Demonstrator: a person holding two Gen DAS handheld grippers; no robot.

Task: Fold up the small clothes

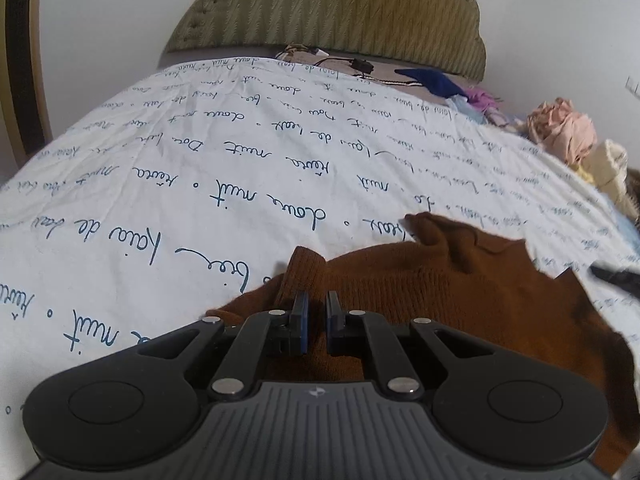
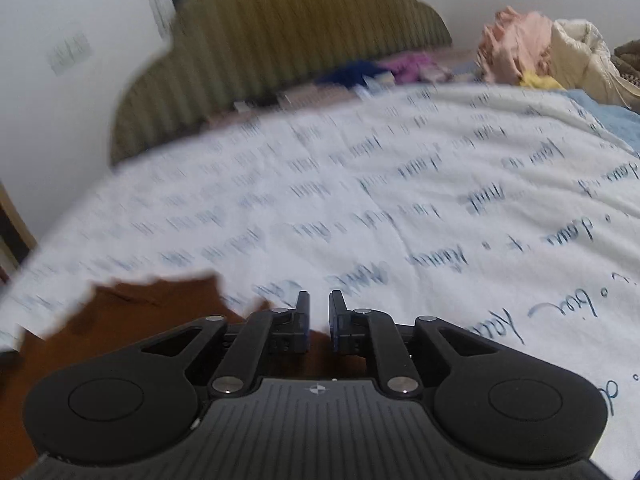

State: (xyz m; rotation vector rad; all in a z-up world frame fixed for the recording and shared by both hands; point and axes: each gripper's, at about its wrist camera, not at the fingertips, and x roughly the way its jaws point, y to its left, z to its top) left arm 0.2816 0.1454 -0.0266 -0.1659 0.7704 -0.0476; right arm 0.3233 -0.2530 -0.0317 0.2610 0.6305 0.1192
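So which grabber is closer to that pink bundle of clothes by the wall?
Right. The right gripper sits at the brown garment's edge, on the side where the pink bundle lies. The left gripper is over the garment's other end, farther away.

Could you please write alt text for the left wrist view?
The left tool, nearly closed, sits over a brown knit garment on a white bedsheet printed with blue cursive writing. Crumpled clothes lie far right, before a green headboard.

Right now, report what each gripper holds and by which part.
Left gripper: jaws nearly closed over the brown knit garment near its ribbed edge; whether they pinch it cannot be told. Right gripper: slightly open, pressing on nothing.
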